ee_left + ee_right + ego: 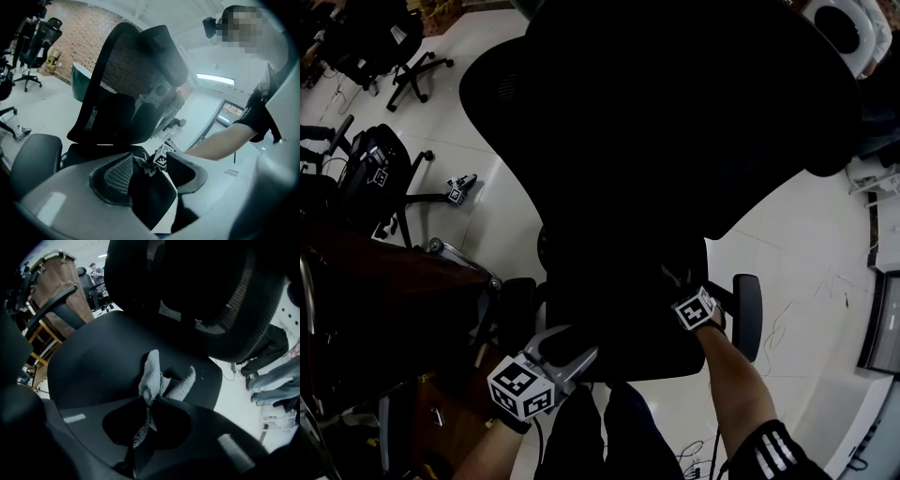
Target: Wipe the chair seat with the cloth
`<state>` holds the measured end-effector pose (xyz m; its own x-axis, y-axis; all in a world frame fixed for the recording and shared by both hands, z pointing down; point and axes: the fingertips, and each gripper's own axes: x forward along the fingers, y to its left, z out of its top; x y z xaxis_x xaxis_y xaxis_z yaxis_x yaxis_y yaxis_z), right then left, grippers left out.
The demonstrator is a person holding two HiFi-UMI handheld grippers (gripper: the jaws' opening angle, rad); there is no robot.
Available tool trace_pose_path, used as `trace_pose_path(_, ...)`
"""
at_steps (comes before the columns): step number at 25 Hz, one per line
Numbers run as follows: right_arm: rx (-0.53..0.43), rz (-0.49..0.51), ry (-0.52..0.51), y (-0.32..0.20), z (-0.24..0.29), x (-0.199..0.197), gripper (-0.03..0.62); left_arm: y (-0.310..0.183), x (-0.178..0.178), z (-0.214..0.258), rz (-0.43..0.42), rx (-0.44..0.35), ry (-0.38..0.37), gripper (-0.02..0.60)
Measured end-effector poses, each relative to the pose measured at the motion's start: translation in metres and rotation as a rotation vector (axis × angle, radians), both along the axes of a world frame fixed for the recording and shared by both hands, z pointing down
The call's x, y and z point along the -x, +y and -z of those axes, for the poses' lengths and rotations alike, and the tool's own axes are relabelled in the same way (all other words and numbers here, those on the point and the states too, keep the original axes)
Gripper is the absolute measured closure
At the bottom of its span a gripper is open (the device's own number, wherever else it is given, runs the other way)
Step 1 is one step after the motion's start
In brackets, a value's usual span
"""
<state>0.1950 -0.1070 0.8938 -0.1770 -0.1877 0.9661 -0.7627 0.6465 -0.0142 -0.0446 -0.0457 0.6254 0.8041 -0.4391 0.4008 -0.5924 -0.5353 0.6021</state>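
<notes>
Looking down in the head view, the black chair seat (619,319) fills the near middle, with its tall backrest (656,103) on the far side. The left gripper (577,354) sits at the seat's near left edge. The right gripper (680,281) is over the right part of the seat, just beside an armrest (748,314). More office chairs (389,47) stand far left on the pale floor (797,234).

The left gripper view shows its jaws wide apart with nothing gripped; only the dark seat edge lies between them. Past them, a crumpled bit of the cloth (143,164) shows next to the right gripper's marker cube (161,158), and a person's forearm (220,140) reaches in from the right.

The right gripper view shows its jaws pinched together on the grey cloth. The cloth's loose folds spread forward and lie on the seat, near the foot of the backrest.
</notes>
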Motion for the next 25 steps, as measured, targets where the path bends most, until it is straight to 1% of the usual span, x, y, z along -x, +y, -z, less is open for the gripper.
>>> trace_pose_path(2,0.000,-0.055,-0.037,0.000,0.009,0.012,0.562,0.001,0.002,0.001,-0.001,0.001,-0.001,0.334)
trace_pose_path(3,-0.006,-0.069,-0.081,0.000,0.016,0.030,0.562,0.002,0.005,0.002,-0.002,0.001,-0.003,0.334)
trace_pose_path(4,-0.018,-0.058,-0.137,0.000,0.025,0.055,0.563,0.004,0.008,0.003,-0.003,0.000,-0.006,0.334)
trace_pose_path(6,-0.038,0.022,-0.240,0.003,0.041,0.121,0.562,0.006,0.014,0.002,-0.002,0.002,-0.015,0.334)
trace_pose_path(8,-0.043,0.110,-0.322,0.013,0.054,0.189,0.562,0.010,0.022,0.000,0.008,0.010,-0.023,0.333)
trace_pose_path(10,-0.028,0.157,-0.396,0.028,0.061,0.251,0.562,0.014,0.028,-0.001,0.019,0.020,-0.031,0.334)
trace_pose_path(12,0.002,0.190,-0.439,0.044,0.058,0.295,0.562,0.018,0.032,-0.003,0.021,0.028,-0.040,0.334)
trace_pose_path(14,0.033,0.208,-0.441,0.057,0.047,0.317,0.562,0.023,0.032,-0.006,0.008,0.038,-0.048,0.334)
trace_pose_path(16,0.062,0.218,-0.417,0.068,0.032,0.319,0.562,0.027,0.032,-0.009,-0.004,0.046,-0.052,0.334)
trace_pose_path(17,0.077,0.230,-0.398,0.074,0.024,0.313,0.562,0.029,0.033,-0.009,-0.005,0.048,-0.053,0.334)
trace_pose_path(19,0.108,0.261,-0.354,0.088,0.007,0.291,0.563,0.031,0.033,-0.010,0.001,0.052,-0.051,0.334)
trace_pose_path(22,0.129,0.259,-0.300,0.097,-0.004,0.234,0.563,0.034,0.027,-0.013,-0.008,0.058,-0.046,0.333)
trace_pose_path(25,0.132,0.195,-0.236,0.100,-0.013,0.163,0.563,0.037,0.016,-0.015,-0.026,0.058,-0.033,0.333)
